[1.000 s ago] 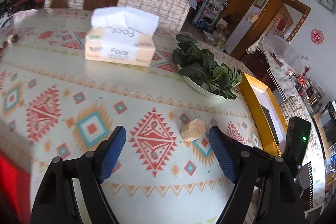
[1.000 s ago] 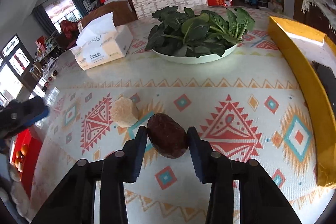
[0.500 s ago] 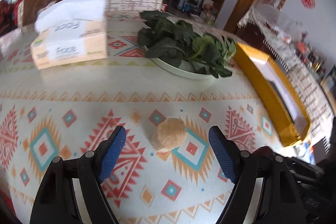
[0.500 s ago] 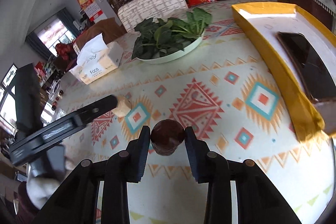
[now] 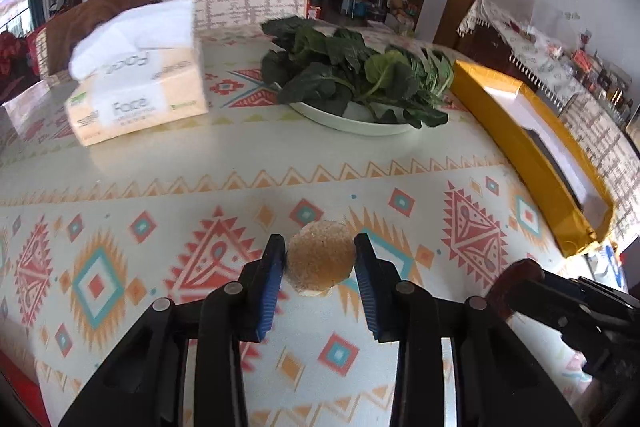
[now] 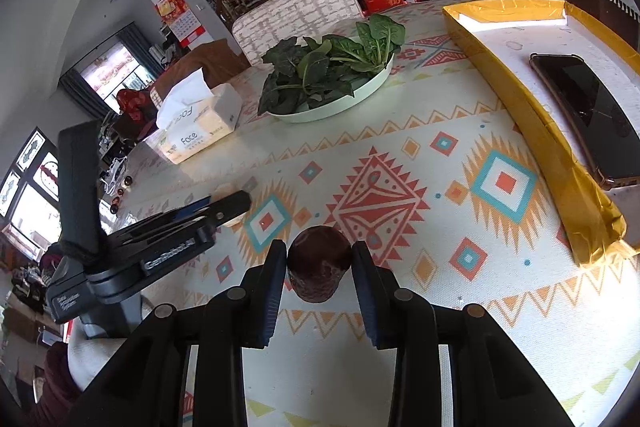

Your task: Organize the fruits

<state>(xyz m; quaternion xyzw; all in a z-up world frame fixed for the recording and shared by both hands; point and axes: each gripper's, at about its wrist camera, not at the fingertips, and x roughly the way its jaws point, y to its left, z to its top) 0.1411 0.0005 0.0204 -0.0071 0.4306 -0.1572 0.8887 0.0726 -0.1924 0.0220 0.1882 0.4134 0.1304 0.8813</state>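
Observation:
A round tan fruit sits on the patterned tablecloth between the blue pads of my left gripper, which is shut on it. My right gripper is shut on a dark brown fruit and holds it above the cloth. The right gripper and its fruit show at the lower right of the left wrist view. The left gripper shows at the left of the right wrist view, with the tan fruit mostly hidden behind it.
A white plate of leafy greens and a tissue box stand farther back. A yellow tray holding a dark phone lies on the right. Chairs stand behind the table.
My left gripper moved up to the tan fruit and closed on it. My right gripper lifted the dark fruit and drew back toward the near right.

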